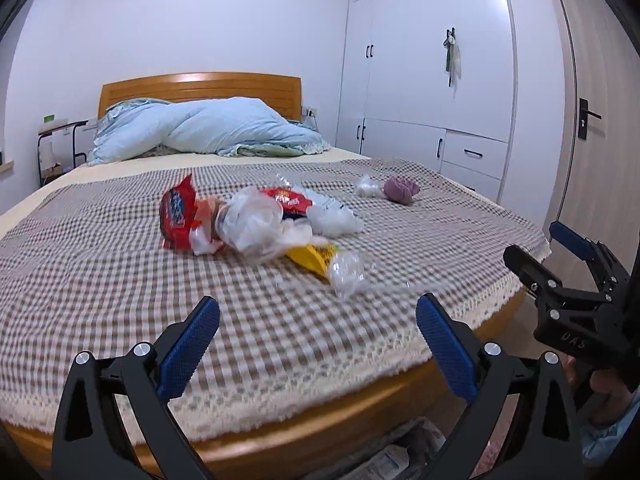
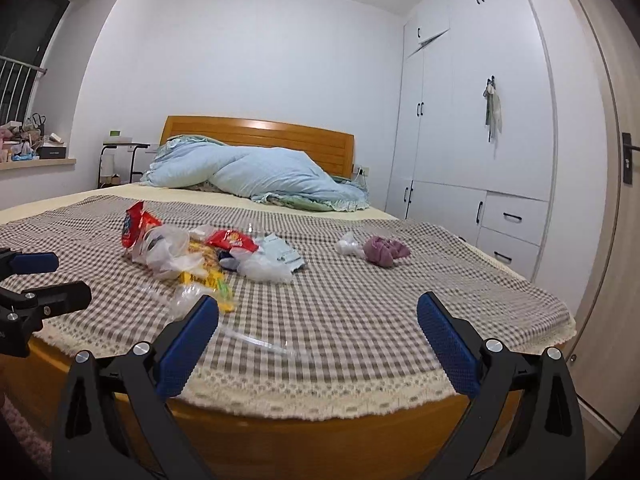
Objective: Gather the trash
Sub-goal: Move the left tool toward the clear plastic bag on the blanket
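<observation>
Lying mid-bed, well beyond both wide-spread, empty tongs [image 1: 318,344] [image 2: 318,344]: the trash pile [image 1: 256,224] on the checked blanket [image 1: 120,272].

Honestly the trash pile [image 1: 256,224] is smeared with motion blur, wrapper labels unreadable. Clear plastic [image 2: 256,340] near the bed edge is barely visible. Stuff under the bed [image 1: 400,452] is cut off, can't tell what.

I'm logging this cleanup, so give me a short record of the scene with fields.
place: bed with checked cover
trash: pile of wrappers mid-bed, clear plastic nearest the foot
apart: white wad touching purple cloth
left hand-held gripper: open, empty
right hand-held gripper: open, empty
collected: nothing yet
</observation>
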`<move>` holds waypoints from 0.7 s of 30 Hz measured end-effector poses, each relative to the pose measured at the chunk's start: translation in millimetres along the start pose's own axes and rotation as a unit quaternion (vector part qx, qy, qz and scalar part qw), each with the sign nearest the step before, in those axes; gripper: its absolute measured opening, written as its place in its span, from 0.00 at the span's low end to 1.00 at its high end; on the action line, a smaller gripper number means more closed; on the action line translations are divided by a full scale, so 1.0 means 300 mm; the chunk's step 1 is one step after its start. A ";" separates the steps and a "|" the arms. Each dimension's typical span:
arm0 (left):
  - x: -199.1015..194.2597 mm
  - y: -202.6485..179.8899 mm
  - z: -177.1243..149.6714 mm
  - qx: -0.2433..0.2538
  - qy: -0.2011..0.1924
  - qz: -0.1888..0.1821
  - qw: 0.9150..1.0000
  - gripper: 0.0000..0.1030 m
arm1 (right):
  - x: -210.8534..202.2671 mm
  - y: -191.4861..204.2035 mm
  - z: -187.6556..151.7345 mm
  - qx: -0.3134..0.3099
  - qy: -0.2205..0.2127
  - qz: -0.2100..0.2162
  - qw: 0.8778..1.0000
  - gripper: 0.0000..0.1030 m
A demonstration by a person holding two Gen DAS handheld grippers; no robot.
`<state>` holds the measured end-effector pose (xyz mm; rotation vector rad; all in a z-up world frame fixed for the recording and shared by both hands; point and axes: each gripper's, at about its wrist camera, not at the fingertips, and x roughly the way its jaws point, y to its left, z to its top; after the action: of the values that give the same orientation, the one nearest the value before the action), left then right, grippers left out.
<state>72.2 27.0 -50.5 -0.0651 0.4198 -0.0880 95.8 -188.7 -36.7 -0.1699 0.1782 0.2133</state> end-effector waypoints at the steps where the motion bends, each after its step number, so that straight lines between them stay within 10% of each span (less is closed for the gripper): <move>1: 0.012 0.002 0.011 0.002 -0.002 0.002 1.000 0.93 | 0.016 0.001 0.005 0.000 0.007 0.003 1.000 0.93; 21: 0.192 0.089 0.086 -0.035 0.015 -0.012 0.999 0.93 | 0.229 0.002 0.023 0.013 0.038 -0.007 0.999 0.93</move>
<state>137.0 49.1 -52.3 -0.1387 0.4522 -0.0975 162.7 -173.5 -43.4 -0.1539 0.2542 0.1913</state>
